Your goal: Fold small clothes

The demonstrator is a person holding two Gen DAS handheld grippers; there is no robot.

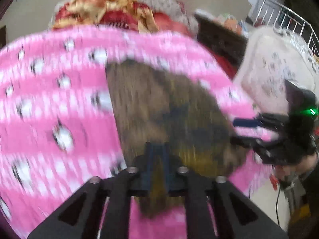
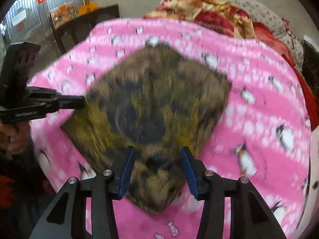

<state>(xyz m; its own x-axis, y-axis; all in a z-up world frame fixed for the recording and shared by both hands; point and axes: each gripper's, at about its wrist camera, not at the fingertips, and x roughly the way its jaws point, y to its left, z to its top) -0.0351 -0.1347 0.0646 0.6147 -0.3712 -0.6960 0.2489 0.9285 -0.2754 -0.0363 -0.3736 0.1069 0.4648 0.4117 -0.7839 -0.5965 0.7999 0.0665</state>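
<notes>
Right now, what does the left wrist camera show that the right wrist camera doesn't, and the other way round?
Only the left view shows a metal railing, a pale printed cover and the right gripper from the side. Only the right view shows a dark side table, orange boxes and the left gripper from the side. Both show the brown patterned garment on the pink penguin blanket, with red-and-gold bedding behind.

— Where's the garment [image 2: 151, 111]?
— Flat on the blanket [image 2: 249, 119], right gripper [image 2: 157, 167] over its near corner, left gripper [image 2: 79, 101] at its left corner (probably touching).
— Behind?
— Heaped bedding [image 2: 219, 12].
</notes>
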